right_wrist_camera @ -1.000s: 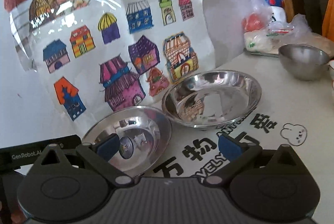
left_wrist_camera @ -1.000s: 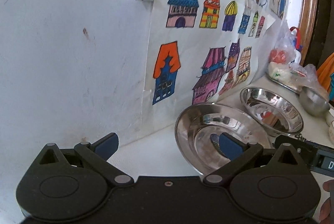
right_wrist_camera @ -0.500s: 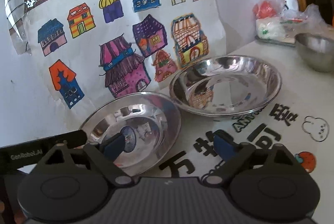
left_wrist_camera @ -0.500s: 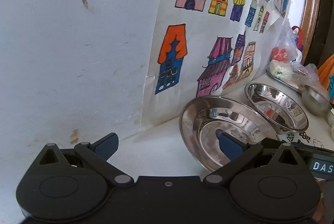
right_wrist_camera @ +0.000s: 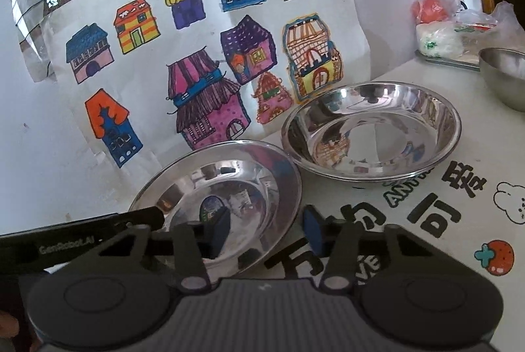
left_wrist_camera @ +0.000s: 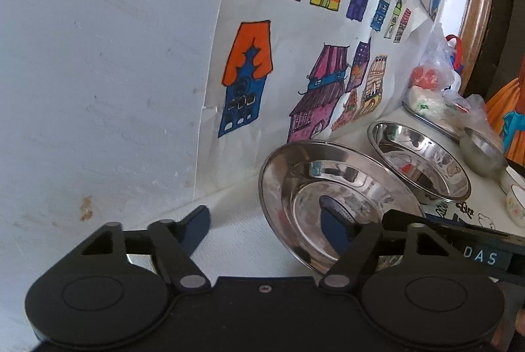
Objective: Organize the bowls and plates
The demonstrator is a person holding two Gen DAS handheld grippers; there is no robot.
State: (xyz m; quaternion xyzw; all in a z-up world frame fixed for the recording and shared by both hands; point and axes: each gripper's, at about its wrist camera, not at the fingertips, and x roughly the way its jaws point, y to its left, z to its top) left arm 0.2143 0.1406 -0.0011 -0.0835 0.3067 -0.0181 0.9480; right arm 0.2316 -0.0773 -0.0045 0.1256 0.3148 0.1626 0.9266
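A sheet of coloured house drawings (right_wrist_camera: 203,63) leaned on the white wall behind the white bench (left_wrist_camera: 236,240). Both tongs were closing on the steel plate (right_wrist_camera: 229,188): the right tongs (right_wrist_camera: 265,232) straddled its near rim, the left tongs (left_wrist_camera: 265,225) its left rim, neither clearly pressing. Just beyond the plate stood a steel bowl (right_wrist_camera: 370,135).
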